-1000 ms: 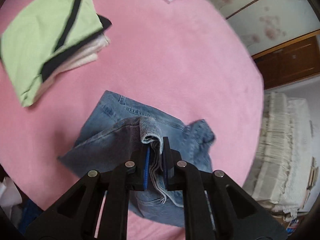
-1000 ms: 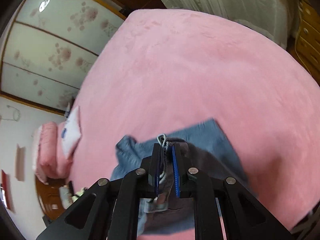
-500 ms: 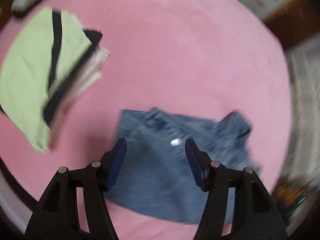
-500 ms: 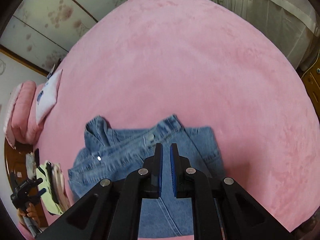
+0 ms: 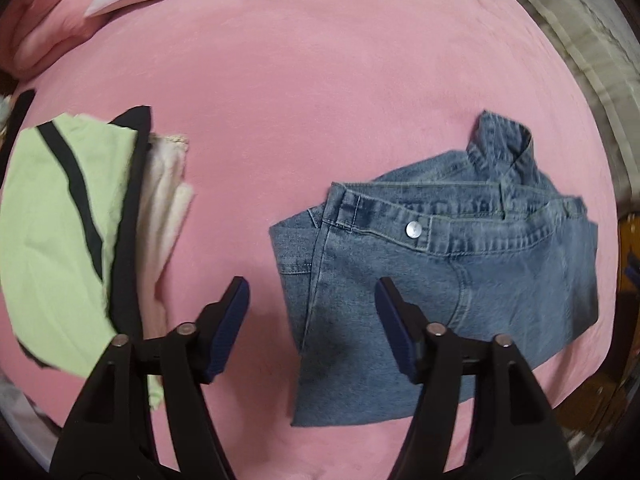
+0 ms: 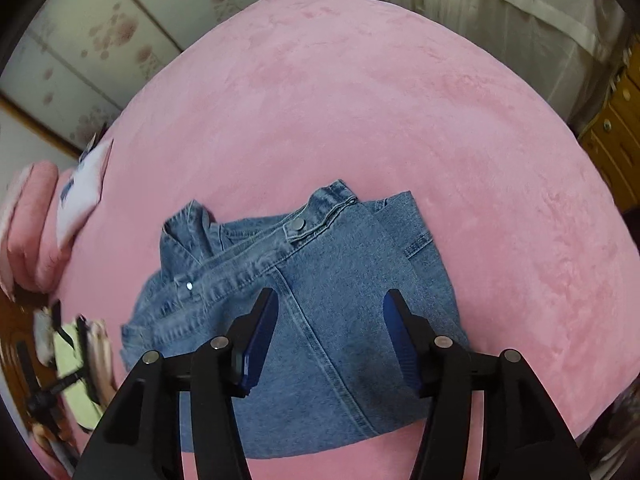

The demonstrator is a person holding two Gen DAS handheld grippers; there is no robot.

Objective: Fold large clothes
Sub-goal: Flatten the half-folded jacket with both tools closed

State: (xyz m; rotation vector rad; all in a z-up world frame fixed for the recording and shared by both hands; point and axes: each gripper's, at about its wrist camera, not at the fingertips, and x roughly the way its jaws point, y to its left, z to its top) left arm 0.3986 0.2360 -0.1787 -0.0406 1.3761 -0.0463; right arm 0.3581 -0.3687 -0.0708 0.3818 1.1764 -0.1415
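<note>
Jeans [image 5: 460,280]: folded into a compact bundle on the pink bed cover [image 5: 320,80], at about 3 o'clock in the left wrist view.
Left gripper [image 5: 312,312]: released, jaws just opened, nothing pinched; the bundle's edge lies under the gap.
Right gripper [image 6: 330,332]: released, jaws just opened, empty above the denim.
Risk, loose flap: the collar-like piece at 1 o'clock stands out and may unfold.
Risk, snag: a low pad could drag the top layer.
Risk, neighbour: the green folded stack [image 5: 52,240] at 9 o'clock could be knocked.
</note>
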